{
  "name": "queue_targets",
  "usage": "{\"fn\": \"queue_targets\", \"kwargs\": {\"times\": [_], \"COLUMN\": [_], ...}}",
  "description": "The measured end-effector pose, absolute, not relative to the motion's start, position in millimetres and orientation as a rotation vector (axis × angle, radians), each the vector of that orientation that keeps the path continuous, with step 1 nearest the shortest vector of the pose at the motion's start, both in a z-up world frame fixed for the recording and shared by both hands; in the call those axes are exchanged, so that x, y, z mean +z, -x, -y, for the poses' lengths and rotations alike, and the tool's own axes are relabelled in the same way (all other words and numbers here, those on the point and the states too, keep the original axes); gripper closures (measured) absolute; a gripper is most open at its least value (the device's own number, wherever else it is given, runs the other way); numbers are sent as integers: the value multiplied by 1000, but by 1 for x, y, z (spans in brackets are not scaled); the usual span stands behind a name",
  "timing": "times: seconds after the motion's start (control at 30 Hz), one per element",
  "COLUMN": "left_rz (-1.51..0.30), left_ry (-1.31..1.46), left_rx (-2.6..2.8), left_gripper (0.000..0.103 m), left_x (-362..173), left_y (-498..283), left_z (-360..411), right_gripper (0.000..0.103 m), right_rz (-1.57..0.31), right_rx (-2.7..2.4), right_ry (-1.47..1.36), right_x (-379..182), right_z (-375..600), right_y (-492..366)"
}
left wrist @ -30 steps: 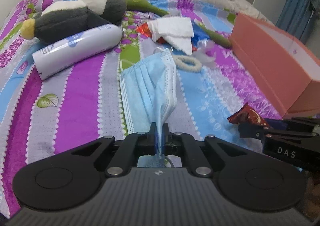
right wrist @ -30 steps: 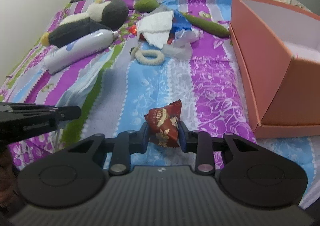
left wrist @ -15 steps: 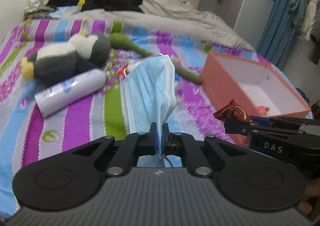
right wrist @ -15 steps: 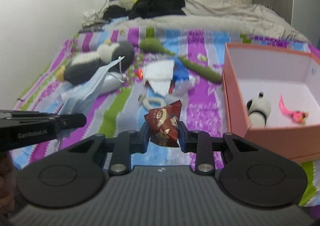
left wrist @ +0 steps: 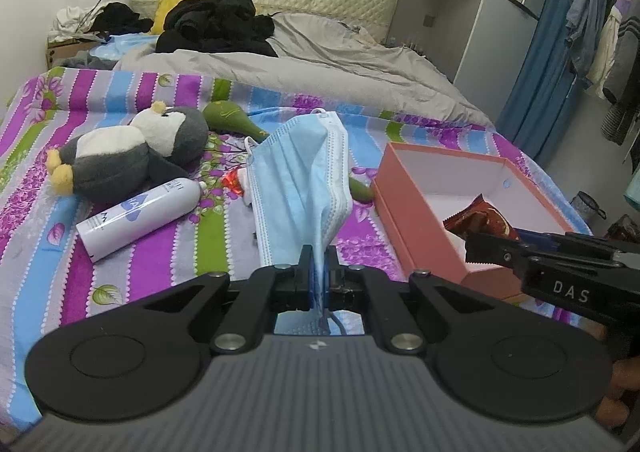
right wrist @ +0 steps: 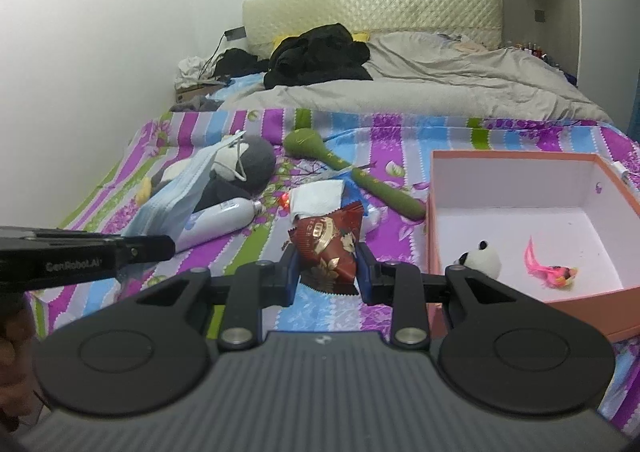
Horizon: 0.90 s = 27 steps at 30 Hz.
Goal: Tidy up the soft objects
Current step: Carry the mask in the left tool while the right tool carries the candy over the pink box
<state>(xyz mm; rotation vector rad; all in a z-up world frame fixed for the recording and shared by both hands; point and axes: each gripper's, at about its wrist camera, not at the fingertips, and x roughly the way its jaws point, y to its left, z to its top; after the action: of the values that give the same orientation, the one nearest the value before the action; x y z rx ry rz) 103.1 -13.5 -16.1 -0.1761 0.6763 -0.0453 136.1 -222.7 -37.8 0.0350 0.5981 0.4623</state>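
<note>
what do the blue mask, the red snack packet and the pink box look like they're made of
Blue mask: thin pleated nonwoven fabric, matte; it hangs limp from the left gripper.
Red snack packet: glossy printed plastic film, probably; crinkled with serrated ends, clamped in the right gripper.
Pink box: stiff cardboard by its look, matte salmon outside, white inside, with straight thin walls.

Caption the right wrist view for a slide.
Right gripper holds a red snack packet beside the pink box; left gripper holds a face mask.
</note>
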Motion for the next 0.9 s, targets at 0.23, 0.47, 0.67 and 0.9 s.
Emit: {"fn": "queue_targets", "kwargs": {"times": [0.23, 0.47, 0.67, 0.9], "left_rz": [-679, -706, -743, -809], "left_ry": [175, 157, 121, 81], "left_rx": [-90, -196, -272, -334], "left_gripper": [98, 98, 98, 98], "left_x": [-2, -5, -17, -41], "left_y": [-121, -148, -178, -233], "left_z": [46, 99, 143, 179], "right_gripper": [70, 70, 70, 70], "right_rz": [-586, -590, -625, -683], "right_rx": [440, 355, 275, 219], "right_ry": [-49, -68, -105, -141], "right_x": [-27, -23, -32, -54], "right_z": [245, 281, 317, 346], "right_y": [-140, -151, -158, -190]}}
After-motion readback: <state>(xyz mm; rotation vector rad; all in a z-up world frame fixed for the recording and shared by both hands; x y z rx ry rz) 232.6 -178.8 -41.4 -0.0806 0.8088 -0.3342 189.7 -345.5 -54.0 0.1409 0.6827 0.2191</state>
